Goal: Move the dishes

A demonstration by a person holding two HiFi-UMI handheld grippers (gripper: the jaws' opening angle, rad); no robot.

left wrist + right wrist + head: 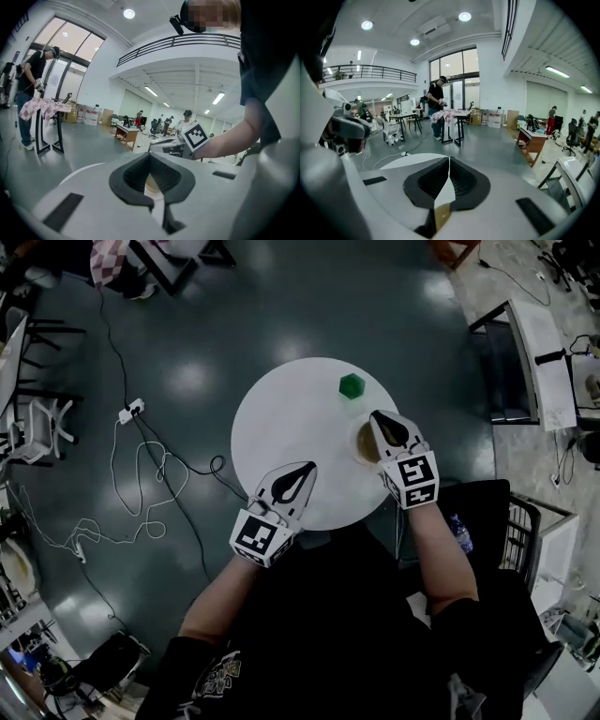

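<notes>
Your right gripper (pixel 375 416) has its jaws pressed together with nothing between them. The tan dish (pixel 362 447) lies right under it on the round white table (pixel 281 418), partly covered by the jaws.

With the jaws like this you cannot take the rim. If you come down now, the closed tips would likely land on the dish and shove or tip it. The table's edge runs close under the back of this gripper, so a pull toward you could slide the dish off.

The green block (pixel 352 385) stands just beyond the right gripper's tips, and a forward sweep could knock it.

Your left gripper (pixel 309 468) is also closed and empty. It sits well off to the side of the dish, too far to steady it if it skids.
</notes>
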